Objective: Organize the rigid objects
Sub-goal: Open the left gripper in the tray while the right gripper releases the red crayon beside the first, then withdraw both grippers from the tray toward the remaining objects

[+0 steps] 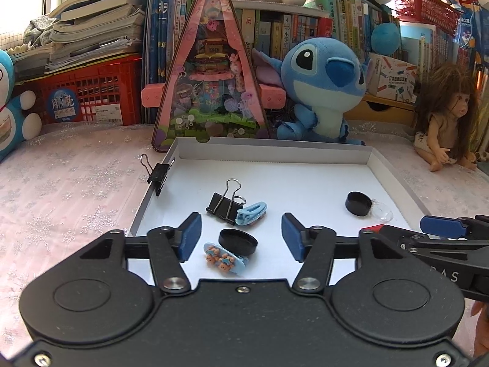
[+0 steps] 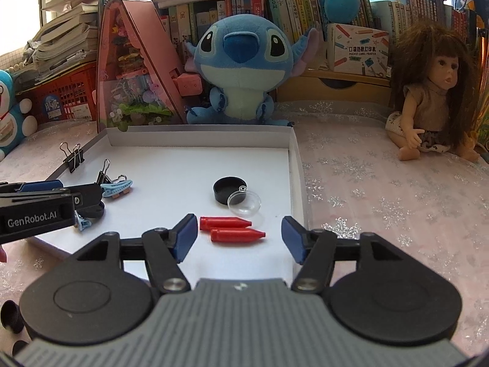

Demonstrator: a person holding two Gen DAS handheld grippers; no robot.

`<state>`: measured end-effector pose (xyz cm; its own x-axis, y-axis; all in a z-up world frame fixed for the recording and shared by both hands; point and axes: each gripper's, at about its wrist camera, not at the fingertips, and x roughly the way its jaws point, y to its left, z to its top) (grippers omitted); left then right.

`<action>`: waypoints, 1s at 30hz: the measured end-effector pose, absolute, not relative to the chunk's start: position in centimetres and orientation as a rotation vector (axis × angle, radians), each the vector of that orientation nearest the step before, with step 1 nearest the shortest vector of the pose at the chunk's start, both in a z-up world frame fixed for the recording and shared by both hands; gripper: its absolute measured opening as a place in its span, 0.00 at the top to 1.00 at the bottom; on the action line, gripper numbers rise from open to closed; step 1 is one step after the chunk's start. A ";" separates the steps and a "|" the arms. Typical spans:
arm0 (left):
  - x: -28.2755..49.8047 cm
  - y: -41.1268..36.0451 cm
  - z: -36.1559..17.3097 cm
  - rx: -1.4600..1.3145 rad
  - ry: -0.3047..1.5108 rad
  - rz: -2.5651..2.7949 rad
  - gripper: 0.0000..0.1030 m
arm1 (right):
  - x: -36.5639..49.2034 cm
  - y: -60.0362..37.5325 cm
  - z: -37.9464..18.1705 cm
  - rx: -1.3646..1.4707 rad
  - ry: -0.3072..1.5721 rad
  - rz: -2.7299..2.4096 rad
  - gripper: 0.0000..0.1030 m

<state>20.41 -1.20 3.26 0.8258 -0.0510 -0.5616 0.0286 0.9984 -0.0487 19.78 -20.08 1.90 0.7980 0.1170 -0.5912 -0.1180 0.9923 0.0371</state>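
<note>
A white shallow box (image 1: 275, 153) (image 2: 293, 165) holds small items. In the left wrist view my open left gripper (image 1: 241, 237) hovers over a black round lid (image 1: 238, 241) and a blue hair clip with little bears (image 1: 224, 261). A black binder clip (image 1: 224, 206) and a plain blue hair clip (image 1: 252, 213) lie just beyond. Another binder clip (image 1: 157, 176) grips the box's left wall. In the right wrist view my open right gripper (image 2: 240, 235) is over two red pen caps (image 2: 237, 229). A second black lid (image 2: 229, 190) and a clear dome (image 2: 244, 203) lie beyond.
A Stitch plush (image 1: 321, 82) and a pink triangular toy box (image 1: 211, 76) stand behind the white box. A doll (image 2: 428, 91) sits at the right. Red crates, stacked books and a bookshelf line the back. A Doraemon plush (image 1: 12, 107) is at the far left.
</note>
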 end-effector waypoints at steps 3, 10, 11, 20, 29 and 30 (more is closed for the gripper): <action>19.4 -1.3 3.7 -0.032 0.588 -0.074 0.29 | 18.9 -20.0 2.4 -0.016 0.612 0.141 0.20; 16.9 -1.5 4.7 -0.018 0.559 -0.114 0.21 | 16.9 -20.1 3.3 -0.028 0.580 0.169 0.15; 16.6 -1.5 4.8 -0.020 0.558 -0.120 0.21 | 16.6 -20.1 3.4 -0.029 0.576 0.171 0.15; 13.5 -1.0 5.3 -0.032 0.545 -0.167 0.21 | 14.1 -20.6 3.9 -0.048 0.550 0.187 0.10; 10.1 0.4 4.6 -0.025 0.516 -0.194 0.20 | 11.3 -21.6 3.5 -0.054 0.540 0.195 0.07; 9.7 0.6 4.5 -0.024 0.512 -0.195 0.20 | 11.0 -21.7 3.4 -0.057 0.539 0.194 0.06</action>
<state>9.70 0.59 4.49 0.8535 -0.1917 -0.4846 0.1796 0.9811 -0.0718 11.04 -21.68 3.36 0.8407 0.1684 -0.5147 -0.1983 0.9801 -0.0032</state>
